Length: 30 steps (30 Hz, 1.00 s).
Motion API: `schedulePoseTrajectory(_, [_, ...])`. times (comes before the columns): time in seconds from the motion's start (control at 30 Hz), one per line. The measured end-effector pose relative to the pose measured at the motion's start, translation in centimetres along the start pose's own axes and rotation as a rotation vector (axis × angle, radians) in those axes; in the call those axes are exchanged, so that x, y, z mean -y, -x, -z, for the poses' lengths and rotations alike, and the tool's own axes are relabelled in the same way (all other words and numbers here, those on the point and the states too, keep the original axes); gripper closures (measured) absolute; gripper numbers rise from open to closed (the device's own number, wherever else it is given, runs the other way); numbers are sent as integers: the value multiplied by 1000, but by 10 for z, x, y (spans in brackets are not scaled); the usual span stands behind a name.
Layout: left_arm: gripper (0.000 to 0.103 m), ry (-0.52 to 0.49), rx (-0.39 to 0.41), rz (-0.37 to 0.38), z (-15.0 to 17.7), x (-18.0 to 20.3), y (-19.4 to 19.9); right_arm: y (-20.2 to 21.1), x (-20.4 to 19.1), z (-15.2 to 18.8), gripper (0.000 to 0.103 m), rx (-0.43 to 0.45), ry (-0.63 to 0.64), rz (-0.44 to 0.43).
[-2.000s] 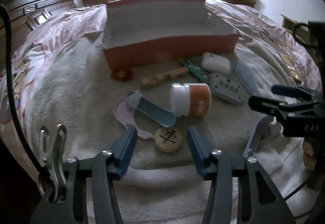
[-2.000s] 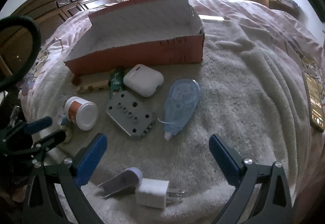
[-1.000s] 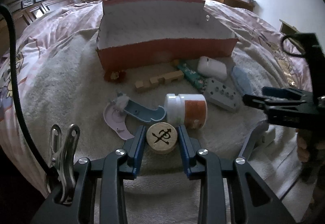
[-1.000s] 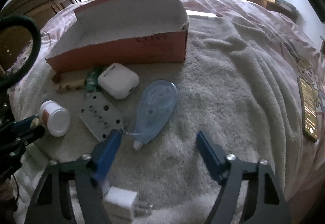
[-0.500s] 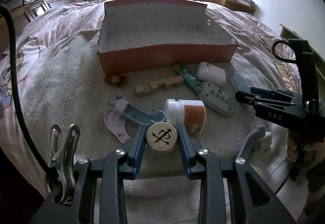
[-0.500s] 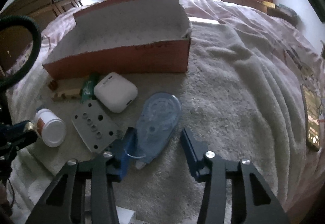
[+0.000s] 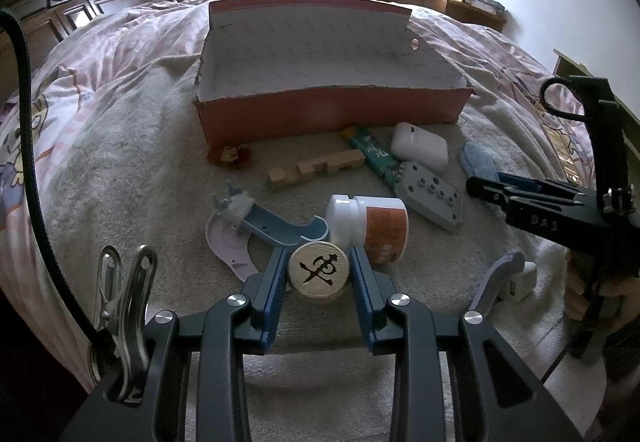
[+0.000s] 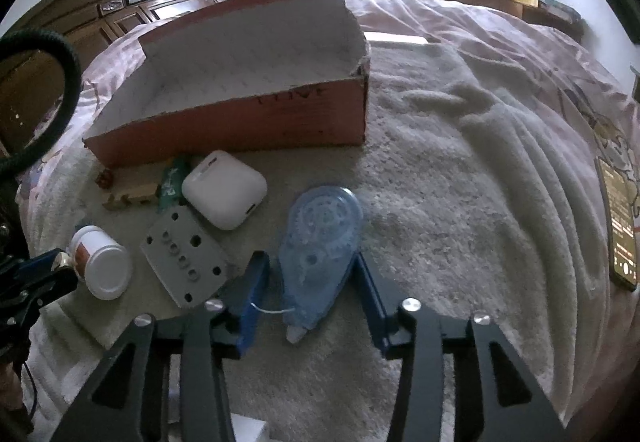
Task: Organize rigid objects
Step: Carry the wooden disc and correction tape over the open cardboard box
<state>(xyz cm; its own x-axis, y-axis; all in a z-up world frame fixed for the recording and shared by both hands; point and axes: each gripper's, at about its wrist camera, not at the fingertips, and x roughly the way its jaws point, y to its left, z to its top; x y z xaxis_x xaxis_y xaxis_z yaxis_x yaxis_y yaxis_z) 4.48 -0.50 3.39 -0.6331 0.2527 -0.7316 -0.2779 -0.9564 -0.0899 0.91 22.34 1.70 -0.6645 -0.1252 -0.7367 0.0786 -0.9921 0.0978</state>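
My left gripper (image 7: 319, 266) is shut on a round wooden chess piece (image 7: 319, 274) with a black character, held just above the blanket. My right gripper (image 8: 310, 274) is open, its fingers on either side of a blue correction tape dispenser (image 8: 318, 246) lying on the blanket, the right finger close against it. An open red cardboard box (image 7: 332, 113) with a white empty inside stands behind the objects; it also shows in the right wrist view (image 8: 240, 121).
On the blanket lie a white-capped orange bottle (image 7: 368, 228), a grey perforated plate (image 8: 184, 262), a white earbud case (image 8: 224, 189), a wooden block puzzle (image 7: 316, 167), a green stick (image 7: 374, 153), a blue-and-lilac plastic piece (image 7: 256, 230) and a white charger (image 7: 520, 280). A phone (image 8: 620, 226) lies right.
My left gripper closed on the chess piece and lifted it slightly. My right gripper moved forward from the charger and narrowed around the correction tape dispenser.
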Motion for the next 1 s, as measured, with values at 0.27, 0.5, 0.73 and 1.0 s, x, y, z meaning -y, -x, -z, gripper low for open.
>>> schedulePoseTrajectory(0.27, [71, 2, 5, 3, -1, 1, 1, -3, -8, -1, 54, 0, 39, 40])
schedulePoseTrajectory(0.5, [71, 5, 13, 0, -8, 3, 3, -2, -8, -1, 62, 2, 37, 62])
schedulePoseTrajectory(0.73, [71, 5, 22, -6, -22, 5, 3, 1, -7, -2, 62, -5, 28, 57])
schedulePoseTrajectory(1.0, [71, 6, 28, -31, -38, 4, 0, 9, -8, -4, 62, 6, 25, 61])
